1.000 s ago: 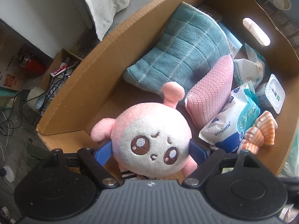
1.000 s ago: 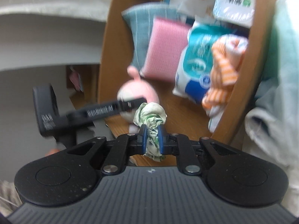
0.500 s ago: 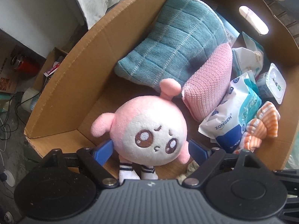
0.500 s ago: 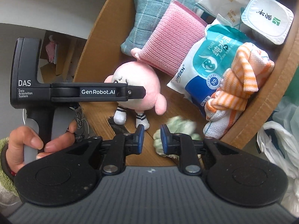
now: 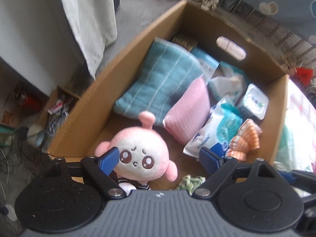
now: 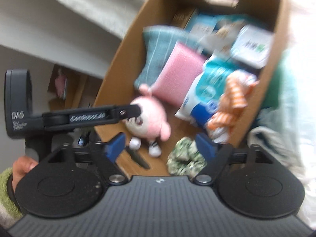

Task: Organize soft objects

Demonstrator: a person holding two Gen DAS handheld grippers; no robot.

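Observation:
A pink plush doll [image 5: 141, 154] lies on the floor of the cardboard box [image 5: 122, 59], near its front wall; it also shows in the right wrist view [image 6: 150, 118]. A green patterned scrunchie [image 6: 184, 156] lies beside it on the box floor, also in the left wrist view [image 5: 190, 182]. My left gripper [image 5: 161, 159] is open above the doll, its jaws wide and holding nothing. My right gripper [image 6: 161, 147] is open above the scrunchie and holds nothing. The left gripper's body [image 6: 65, 116] shows in the right wrist view.
The box also holds a teal cloth [image 5: 160, 81], a pink cloth [image 5: 188, 114], a wipes pack [image 5: 215, 132], an orange striped cloth [image 5: 246, 138] and a white tub [image 5: 254, 101]. A white cloth [image 5: 88, 19] hangs at the left. Clutter lies on the floor left of the box.
My left gripper opened, let go of the doll and drew back upward. My right gripper opened wide, dropped the scrunchie onto the box floor and pulled back.

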